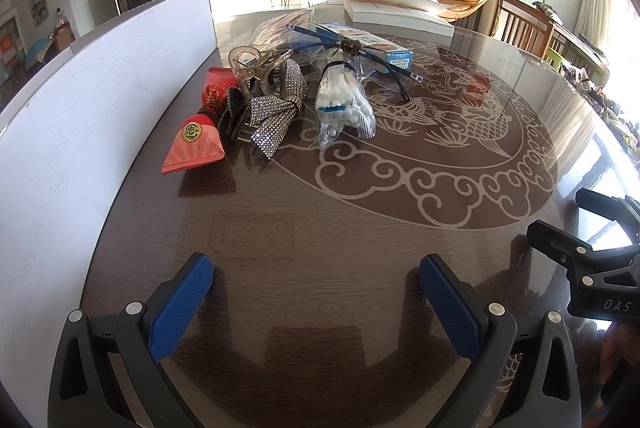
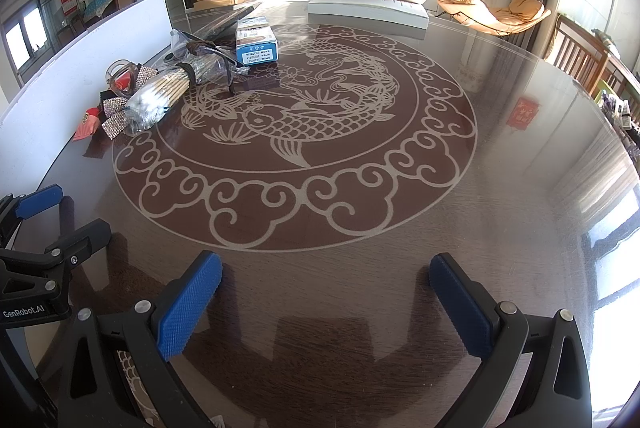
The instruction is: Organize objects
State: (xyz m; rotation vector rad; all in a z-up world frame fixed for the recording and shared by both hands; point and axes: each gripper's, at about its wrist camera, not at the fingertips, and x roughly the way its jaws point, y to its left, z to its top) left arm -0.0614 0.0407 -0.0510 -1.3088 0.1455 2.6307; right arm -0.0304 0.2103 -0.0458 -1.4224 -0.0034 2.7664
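On table [image 1: 320, 248], far-left: clutter pile, well ahead of both jaws.
Pile: red packet [image 1: 200, 124], rhinestone bow [image 1: 276, 108], cotton swabs [image 1: 344, 100], perhaps glasses [image 1: 360, 48].
Left gripper [image 1: 316, 292]: jaws apart, empty.
Right gripper [image 2: 326, 292]: jaws apart, empty.

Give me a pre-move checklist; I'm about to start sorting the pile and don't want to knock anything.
1. Left gripper open and empty: ok.
2. Right gripper open and empty: ok.
3. Bare table between both grippers and the pile: ok.
4. Red snack packet free to lift: not ok, a hair tie wraps it and the rhinestone bow clip lies against it.
5. Cotton swab bag free of the glasses: cannot tell, they overlap.
6. Blue box lying flat, reachable: ok.
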